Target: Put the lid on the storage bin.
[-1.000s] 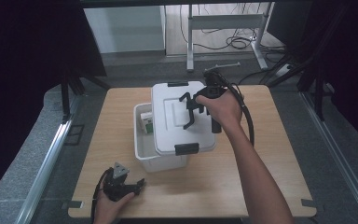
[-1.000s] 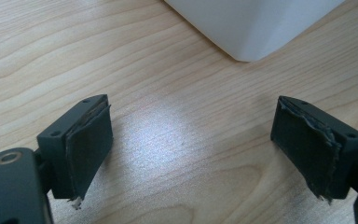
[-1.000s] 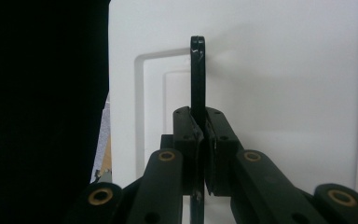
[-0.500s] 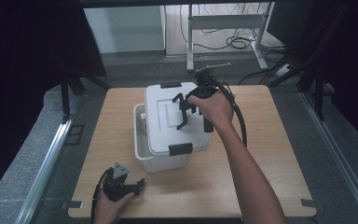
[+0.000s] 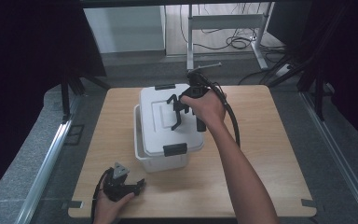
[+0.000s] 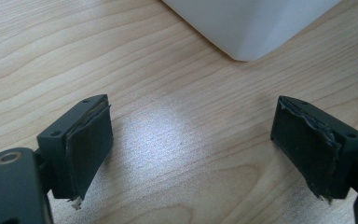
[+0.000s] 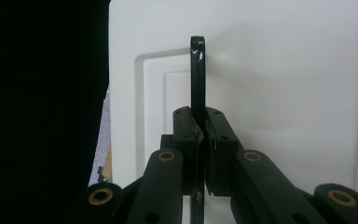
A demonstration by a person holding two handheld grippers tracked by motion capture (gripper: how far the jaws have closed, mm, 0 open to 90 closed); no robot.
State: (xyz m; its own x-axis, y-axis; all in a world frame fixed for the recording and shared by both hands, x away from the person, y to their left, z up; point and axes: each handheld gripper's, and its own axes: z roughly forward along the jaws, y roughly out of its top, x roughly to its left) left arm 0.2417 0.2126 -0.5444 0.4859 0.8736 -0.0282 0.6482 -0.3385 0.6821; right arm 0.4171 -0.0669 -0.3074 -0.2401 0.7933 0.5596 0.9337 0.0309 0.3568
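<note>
So the lid [image 5: 168, 119] has slid left over the last second and now sits almost square over the white bin [image 5: 161, 158], where before it hung off toward the right side. The right tool [image 5: 177, 112] is clamped on the lid's black handle [image 7: 197, 79], which stands straight up between its jaws. The left tool [image 5: 129, 187] just rests on the tabletop [image 5: 261, 154], jaws wide apart, bin corner right ahead of it. Looks like lowering's next.

Wooden table [image 5: 270, 154] on grey floor [image 5: 37, 154]; desk frame [image 5: 223, 21] behind.
</note>
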